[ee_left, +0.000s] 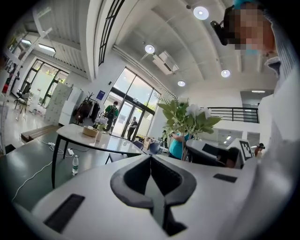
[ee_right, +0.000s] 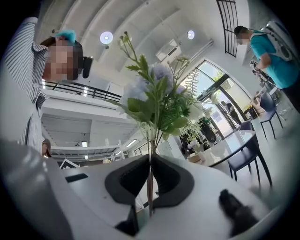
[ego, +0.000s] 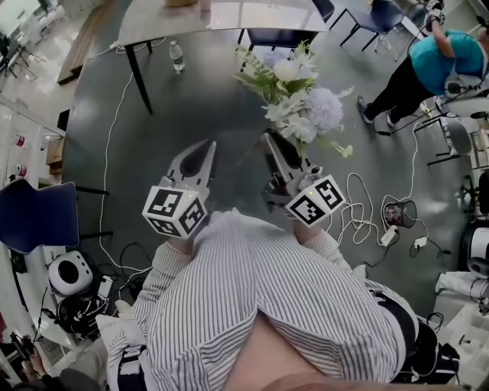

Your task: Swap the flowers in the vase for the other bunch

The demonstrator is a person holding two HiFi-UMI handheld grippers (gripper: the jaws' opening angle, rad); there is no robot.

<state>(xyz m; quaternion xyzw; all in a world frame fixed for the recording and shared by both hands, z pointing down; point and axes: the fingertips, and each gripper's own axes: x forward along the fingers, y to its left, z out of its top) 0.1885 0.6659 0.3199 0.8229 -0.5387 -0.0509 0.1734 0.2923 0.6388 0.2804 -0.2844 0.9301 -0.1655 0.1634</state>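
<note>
The hall is bright: round ceiling lamps (ee_left: 201, 12) shine and daylight comes through the tall glass doors (ee_left: 133, 101). The floor (ego: 191, 99) gleams softly. Both gripper views bend strongly, with black corners and a blurred foreground.

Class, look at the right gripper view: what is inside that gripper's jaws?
The thin stems of the flower bunch are pinched inside the right gripper; leaves and pale blooms rise above. The stems' lower ends are hidden behind the gripper's body.

ahead: floor (ego: 199, 99) left open up to surface (ego: 229, 19)
right front: taken up by flowers (ego: 299, 95)
right: crossed by cables (ego: 357, 205)
</note>
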